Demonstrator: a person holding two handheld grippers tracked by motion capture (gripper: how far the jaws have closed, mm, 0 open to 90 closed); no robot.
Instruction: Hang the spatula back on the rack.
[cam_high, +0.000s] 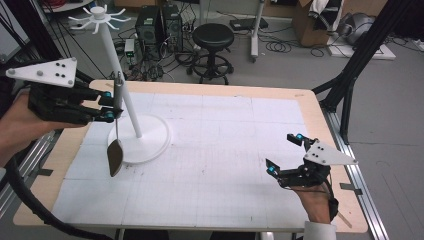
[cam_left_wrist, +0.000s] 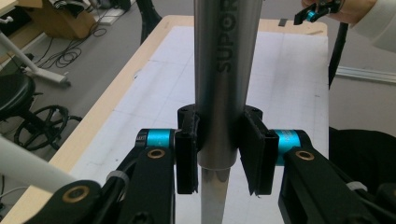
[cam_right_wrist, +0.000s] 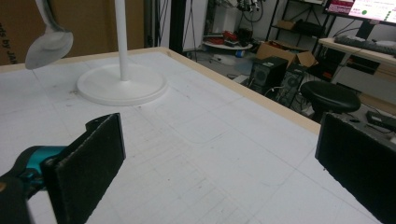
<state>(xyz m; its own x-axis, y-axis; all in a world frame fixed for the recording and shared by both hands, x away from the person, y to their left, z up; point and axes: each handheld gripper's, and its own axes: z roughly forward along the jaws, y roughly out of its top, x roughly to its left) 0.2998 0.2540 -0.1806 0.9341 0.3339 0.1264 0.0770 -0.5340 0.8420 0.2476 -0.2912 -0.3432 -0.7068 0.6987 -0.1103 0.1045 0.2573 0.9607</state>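
Observation:
A metal spoon (cam_high: 115, 150) hangs bowl-down above the table's left side, in front of the white rack stand (cam_high: 141, 134). My left gripper (cam_high: 111, 107) is shut on its thick steel handle (cam_left_wrist: 219, 88), which stands upright between the pads (cam_left_wrist: 187, 156). The rack's pole (cam_high: 116, 60) rises to a top ring of white hooks (cam_high: 98, 16). In the right gripper view the spoon's bowl (cam_right_wrist: 49, 46) hovers left of the rack base (cam_right_wrist: 122, 84). My right gripper (cam_high: 284, 154) stands open near the table's right edge, nothing between its jaws.
The white gridded mat (cam_high: 215, 150) covers the wooden table (cam_high: 320, 120). Behind the table stand a black stool (cam_high: 213, 37), computer towers (cam_high: 159, 22) and cables on the floor. A black frame leg (cam_high: 360, 65) slants at the right.

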